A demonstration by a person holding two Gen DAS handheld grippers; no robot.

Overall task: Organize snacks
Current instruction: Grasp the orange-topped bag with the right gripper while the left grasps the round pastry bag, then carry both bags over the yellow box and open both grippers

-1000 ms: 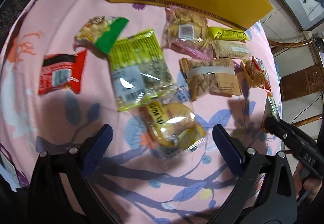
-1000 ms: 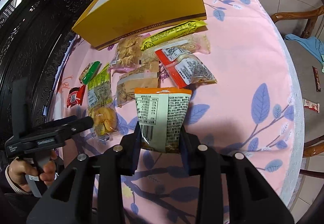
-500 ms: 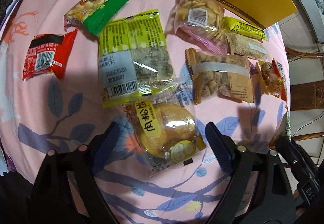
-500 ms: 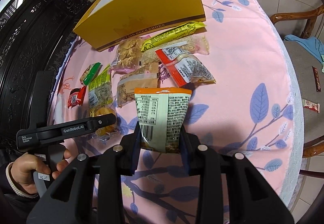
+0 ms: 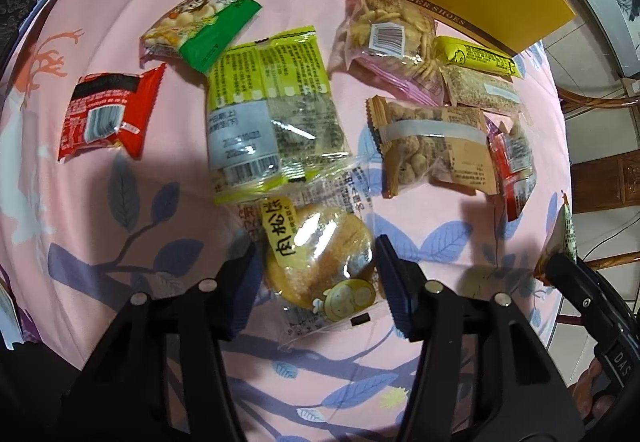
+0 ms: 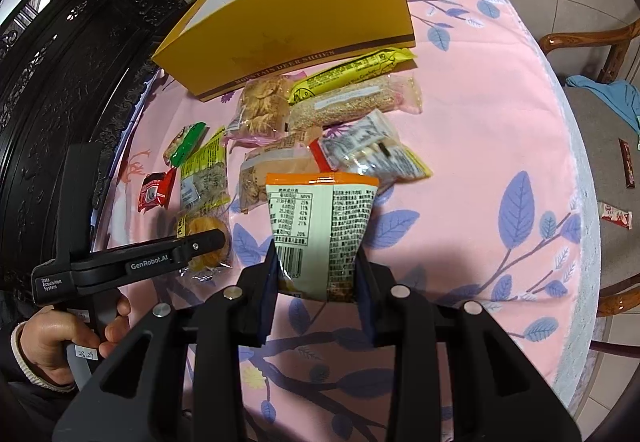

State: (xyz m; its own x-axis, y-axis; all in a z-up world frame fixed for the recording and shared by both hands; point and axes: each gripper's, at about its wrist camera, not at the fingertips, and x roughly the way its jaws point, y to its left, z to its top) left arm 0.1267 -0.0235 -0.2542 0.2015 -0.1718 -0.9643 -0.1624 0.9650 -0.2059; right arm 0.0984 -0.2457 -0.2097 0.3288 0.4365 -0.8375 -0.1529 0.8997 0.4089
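Straddling the bun pack (image 5: 320, 262), the left gripper (image 5: 316, 284) stood wide, fingers apart from it; the right gripper (image 6: 316, 270) clamped an orange-topped bag (image 6: 322, 230).

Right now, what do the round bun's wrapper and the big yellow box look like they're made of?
Bun wrapper: thin clear plastic film, glossy; it shows glare and the bun through it. Yellow box: looks like matte paperboard, with flat stiff walls, a white inside and a printed brown band.
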